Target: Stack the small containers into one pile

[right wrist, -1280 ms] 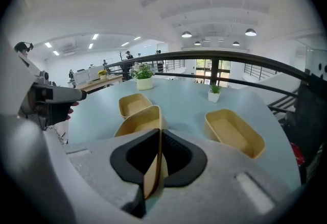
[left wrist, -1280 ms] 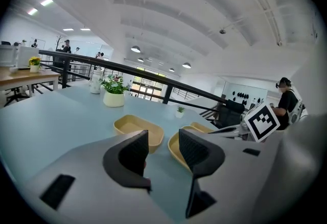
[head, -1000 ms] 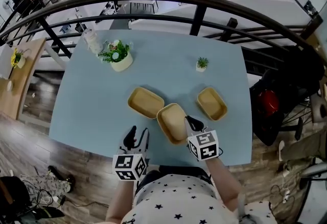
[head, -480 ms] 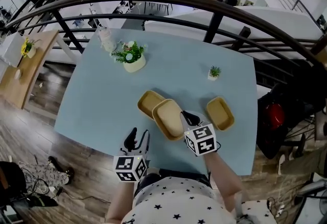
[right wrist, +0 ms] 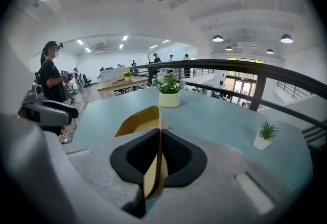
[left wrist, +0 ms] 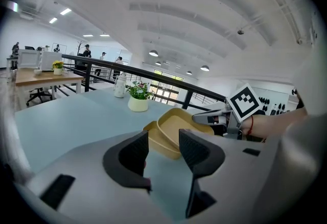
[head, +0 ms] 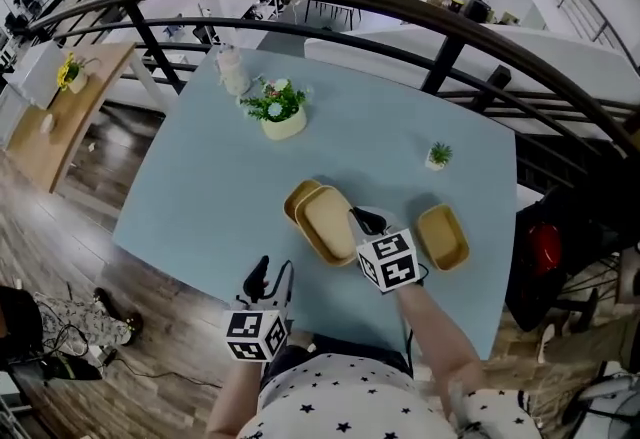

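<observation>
Three tan shallow containers are on or over the blue table (head: 200, 197). My right gripper (head: 362, 220) is shut on the near rim of one container (head: 328, 224) and holds it over a second container (head: 298, 197), covering most of it. Whether the two touch I cannot tell. The third container (head: 443, 236) lies alone to the right. In the right gripper view the held container's (right wrist: 140, 121) thin rim is pinched between the pads. My left gripper (head: 262, 277) hovers at the table's near edge, open and holding nothing; in its view both left containers (left wrist: 176, 122) show ahead.
A white pot with flowers (head: 283, 117) and a pale jar (head: 233, 75) stand at the far left of the table. A tiny potted plant (head: 437, 156) stands at the far right. A dark railing (head: 400, 17) runs behind the table.
My right gripper carried its container leftward from the table's middle until it overlaps the left container. The left gripper stayed at the near edge.
</observation>
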`<state>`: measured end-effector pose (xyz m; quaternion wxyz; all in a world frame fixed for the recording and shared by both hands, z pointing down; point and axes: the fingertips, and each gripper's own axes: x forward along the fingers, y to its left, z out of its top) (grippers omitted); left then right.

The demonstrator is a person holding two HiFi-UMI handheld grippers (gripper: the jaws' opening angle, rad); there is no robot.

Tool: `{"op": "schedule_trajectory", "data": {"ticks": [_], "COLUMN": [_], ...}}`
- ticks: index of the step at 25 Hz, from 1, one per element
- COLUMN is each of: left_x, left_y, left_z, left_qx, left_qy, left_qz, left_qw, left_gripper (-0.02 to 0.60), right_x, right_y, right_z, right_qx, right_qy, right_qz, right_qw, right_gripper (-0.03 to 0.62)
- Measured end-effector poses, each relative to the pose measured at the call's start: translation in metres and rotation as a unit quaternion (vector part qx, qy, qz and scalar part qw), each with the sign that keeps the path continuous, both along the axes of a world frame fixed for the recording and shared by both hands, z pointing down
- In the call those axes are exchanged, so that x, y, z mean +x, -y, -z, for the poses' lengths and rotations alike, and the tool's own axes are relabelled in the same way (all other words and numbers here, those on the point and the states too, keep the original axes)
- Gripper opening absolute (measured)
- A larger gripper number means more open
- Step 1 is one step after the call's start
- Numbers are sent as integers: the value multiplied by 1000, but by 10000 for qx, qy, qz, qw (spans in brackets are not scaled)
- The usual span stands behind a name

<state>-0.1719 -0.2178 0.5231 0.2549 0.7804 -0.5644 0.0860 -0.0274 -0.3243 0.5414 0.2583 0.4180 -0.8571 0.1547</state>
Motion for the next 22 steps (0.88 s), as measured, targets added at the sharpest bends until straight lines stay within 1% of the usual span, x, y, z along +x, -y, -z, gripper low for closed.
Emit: {"op": "schedule_trajectory", "data": {"ticks": [13,22], "left_x": [-10,-12], "left_y": [6,7], "left_z": [-12,-16], "left_qx": [-163,-207], "left_qy": [31,20], "left_qz": [99,159], "left_qw": [9998,9997], "left_gripper": [179,179], "right_x": [-33,-45], "right_y": [39,43], "right_z": [-16,-31], "right_qx": [-214,-460], "right_qy": [-122,-214], "right_qz": [582,885], "right_qw": [9980,9948], "right_gripper": [23,23]}}
